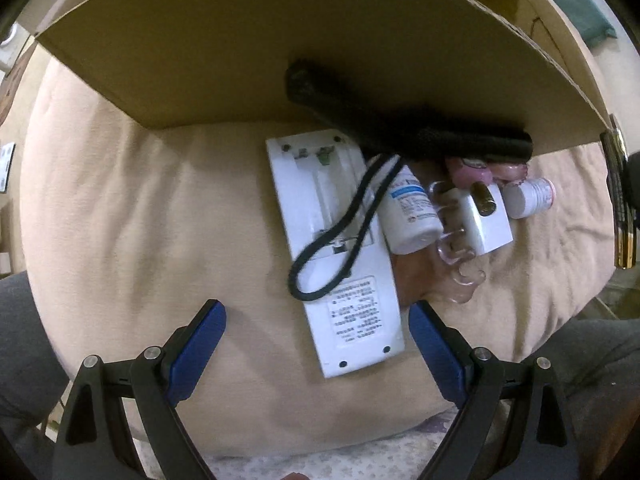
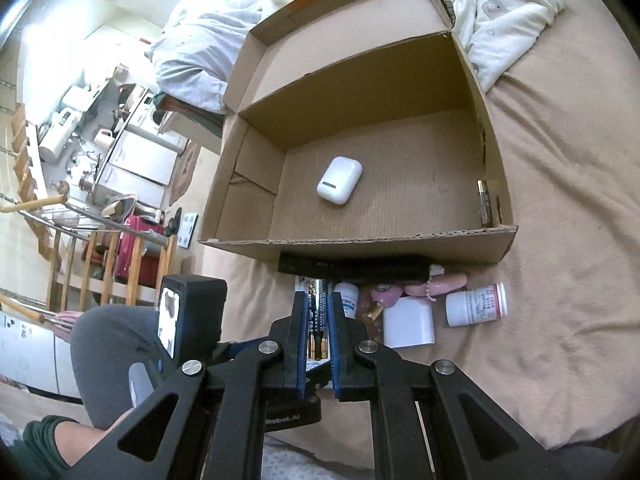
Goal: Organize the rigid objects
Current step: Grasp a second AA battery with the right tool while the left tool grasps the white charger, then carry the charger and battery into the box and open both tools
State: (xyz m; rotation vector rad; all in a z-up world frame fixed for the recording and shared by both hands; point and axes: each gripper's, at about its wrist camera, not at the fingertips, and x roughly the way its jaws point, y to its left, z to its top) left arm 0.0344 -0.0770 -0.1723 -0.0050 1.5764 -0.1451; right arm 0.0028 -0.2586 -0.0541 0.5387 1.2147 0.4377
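Between the blue pads of the right gripper (image 2: 319, 320) a battery (image 2: 318, 322) is clamped lengthwise, its silver end pointed toward the cardboard box (image 2: 360, 240). Just beyond the fingertips, a long black object (image 2: 352, 267) is laid against the box's near wall. Beside it on the beige bedding (image 2: 560, 220) are gathered a white bottle with a blue label (image 2: 347, 298), a pink item (image 2: 400, 290), a second battery (image 2: 372, 311), a white block (image 2: 409, 322) and a white bottle with a pink cap (image 2: 476, 304). Inside the box, a white earbud case (image 2: 339, 180) is seen near the middle of the floor, and a third battery (image 2: 485, 202) is lodged along the right wall. At the left of this view a grey-clad leg (image 2: 108, 352) and the back of the other gripper are visible.

The left gripper (image 1: 316, 336) is held spread wide, pointed straight down over the bedding, with nothing pressed between its pads. The near end of a white rectangular device (image 1: 360, 320) lies between its fingertips, untouched, and a black cord loop (image 1: 340, 240) is draped across that device. Further out, the blue-labelled bottle, a clear plastic piece (image 1: 460, 264) and the white block are clustered, with the black object against the box wall behind them.
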